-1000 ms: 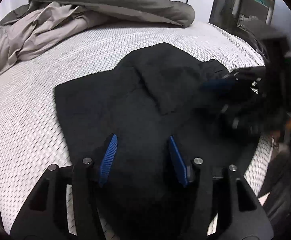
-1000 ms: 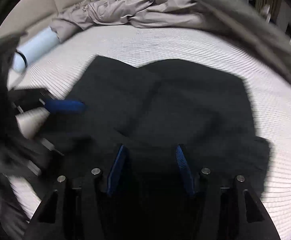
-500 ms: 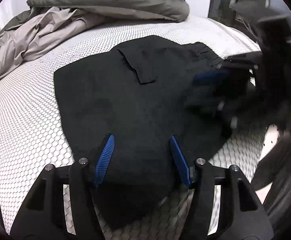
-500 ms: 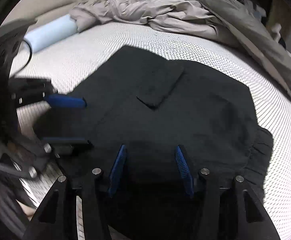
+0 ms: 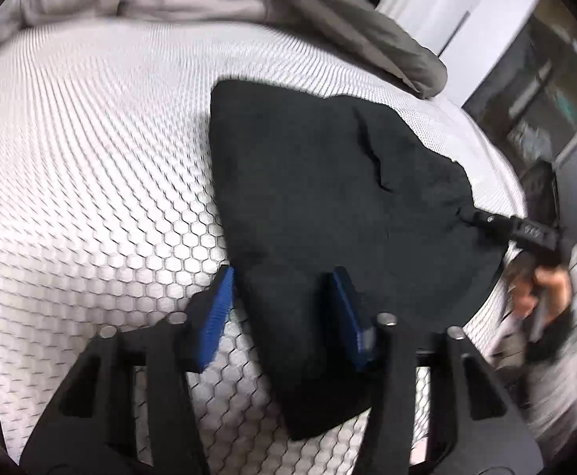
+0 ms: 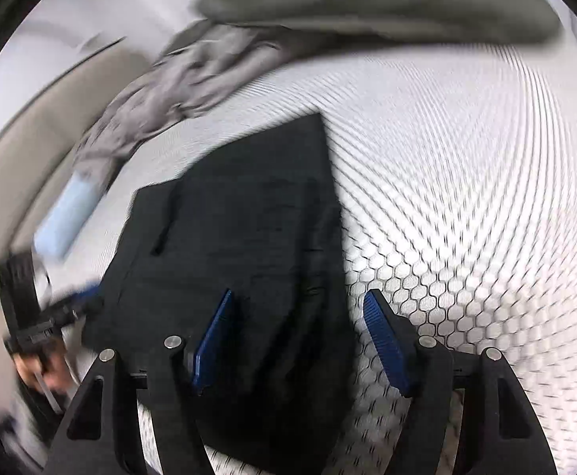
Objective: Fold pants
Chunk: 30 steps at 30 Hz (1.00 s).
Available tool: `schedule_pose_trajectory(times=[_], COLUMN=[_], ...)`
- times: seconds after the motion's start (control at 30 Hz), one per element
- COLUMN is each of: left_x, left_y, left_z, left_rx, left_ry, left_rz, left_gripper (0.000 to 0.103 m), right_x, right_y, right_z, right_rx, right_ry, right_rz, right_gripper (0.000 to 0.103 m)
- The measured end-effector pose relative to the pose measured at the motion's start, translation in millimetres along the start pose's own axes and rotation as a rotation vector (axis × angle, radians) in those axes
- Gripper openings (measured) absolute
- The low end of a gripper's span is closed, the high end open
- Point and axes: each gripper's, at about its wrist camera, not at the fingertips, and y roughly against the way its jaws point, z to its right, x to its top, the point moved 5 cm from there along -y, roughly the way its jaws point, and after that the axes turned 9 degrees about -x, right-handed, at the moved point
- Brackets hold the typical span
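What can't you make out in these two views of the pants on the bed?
- Pants, left wrist view: near end hidden by the left gripper body.
- Right gripper, left wrist view: fingers unseen against the black cloth.
- Left gripper, right wrist view: smeared by motion blur.
- Blanket, right wrist view: blurred, cut off at the top edge.

1. A bedroom in a home is showing here: a wide white mattress with a honeycomb mesh cover [image 5: 90, 166] is filling most of both views.
2. Crumpled grey-beige bedding and a darker olive-grey duvet [image 6: 367, 8] are lying piled along its far side.
3. A pale blue cylindrical bolster [image 6: 66, 217] is lying at the mattress edge beside a beige padded headboard [image 6: 23, 158].
4. Dark shelving [image 5: 541, 107] is standing blurred beyond the bed.
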Motion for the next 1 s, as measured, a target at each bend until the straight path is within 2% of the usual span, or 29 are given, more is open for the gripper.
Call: schedule_pose_trajectory(times=[0.03,0.13,0.23,0.3,0.33,0.37,0.4,0.43,0.53,0.6,0.67,0.73,0.8,0.83,0.93,1.0], left_x=[2,13,35,43,45,47,46,46,40,33,25,17,9,8,7,4], left_y=[-1,7,5,-2,-3,-3,-1,0,4,2,7,-2,-12,-14,-13,-8], left_z=[-1,0,-13,-23,-28,-29,-27,-24,-9,12,23,32,35,31,36,41], left_rx=[-0.008,0.006,0.048,0.094,0.115,0.127,0.148,0.177,0.286,0.304,0.301,0.308,0.326,0.332,0.337,0.348], left_ry=[0.004,-0.028,-0.009,0.000,0.010,0.007,-0.002,-0.022,-0.105,-0.136,-0.168,-0.214,-0.232,-0.226,-0.214,-0.222], left_rz=[0.001,0.026,0.051,0.047,0.058,0.070,0.083,0.090,0.101,0.111,0.127,0.120,0.081,0.067,0.087,0.109], left_gripper=[0.038,0.030,0.028,0.029,0.031,0.033,0.034,0.034,0.035,0.045,0.055,0.064,0.065,0.065,0.065,0.066], right_x=[7,22,41,49,50,47,46,44,38,27,16,9,3,2,5,6], right_y=[-1,-1,3,-6,-10,-18,-22,-21,9,28,39,33,28,28,41,55], right_z=[-5,-11,-29,-38,-34,-29,-25,-29,-39,-41,-42,-43,-38,-38,-32,-31], right_rx=[0.044,0.110,0.073,0.025,-0.003,-0.064,-0.132,-0.155,-0.184,-0.158,-0.128,-0.170,-0.246,-0.256,-0.324,-0.325], right_ry=[-0.013,-0.075,-0.031,-0.010,-0.004,0.006,0.020,0.033,0.091,0.126,0.154,0.204,0.272,0.289,0.295,0.288], right_rz=[0.007,0.033,0.094,0.092,0.078,0.057,0.040,0.052,0.103,0.126,0.119,0.092,0.080,0.094,0.152,0.199], right_gripper=[0.046,0.029,0.028,0.028,0.031,0.046,0.053,0.055,0.065,0.070,0.080,0.082,0.083,0.085,0.087,0.088])
